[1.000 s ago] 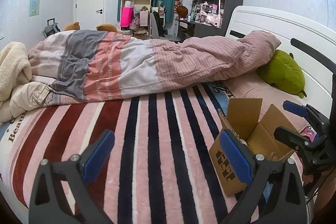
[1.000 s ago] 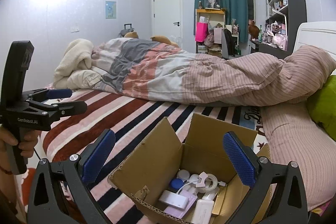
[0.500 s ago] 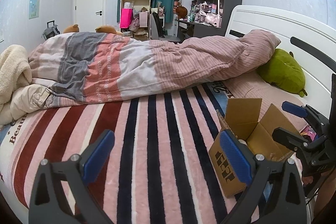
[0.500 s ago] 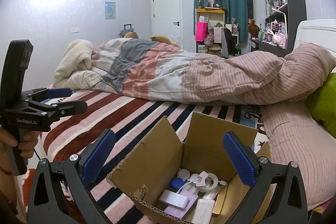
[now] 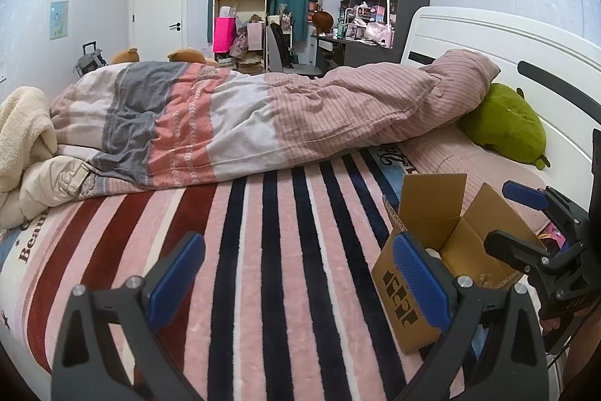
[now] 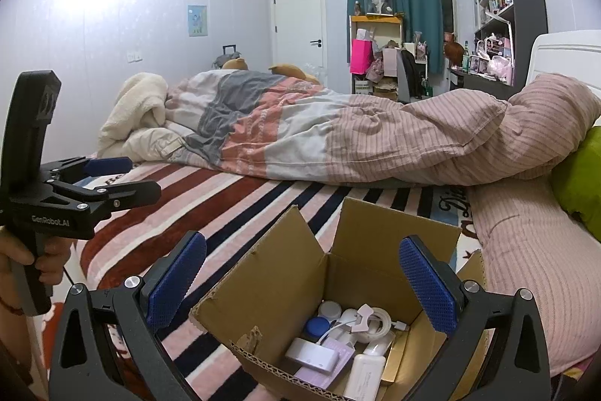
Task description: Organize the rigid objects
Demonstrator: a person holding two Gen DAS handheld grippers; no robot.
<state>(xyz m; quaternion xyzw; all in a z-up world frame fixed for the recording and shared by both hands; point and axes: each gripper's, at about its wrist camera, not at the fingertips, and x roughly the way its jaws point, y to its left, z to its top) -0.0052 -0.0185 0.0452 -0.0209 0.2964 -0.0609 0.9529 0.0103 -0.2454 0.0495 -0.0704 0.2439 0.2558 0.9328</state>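
An open cardboard box (image 6: 360, 262) stands on the striped bed; it also shows in the left wrist view (image 5: 432, 224) at the right. Inside lie several small items: a white charger block (image 6: 311, 357), a coiled white cable (image 6: 370, 320), a blue-lidded round case (image 6: 317, 327) and a white bottle (image 6: 364, 376). My right gripper (image 6: 300, 282) is open and empty, hovering just above the box opening; it also shows in the left wrist view (image 5: 520, 217). My left gripper (image 5: 296, 280) is open and empty over the striped blanket, left of the box; it also shows in the right wrist view (image 6: 124, 177).
A rumpled quilt (image 5: 263, 115) lies across the far side of the bed. A green plush (image 5: 507, 123) rests by the white headboard (image 5: 488, 40). A cream blanket (image 5: 22, 134) is heaped at the left. Shelves and a desk stand beyond the bed.
Both grippers have barely shifted; the left wrist view has drifted slightly. Both stay open and empty.
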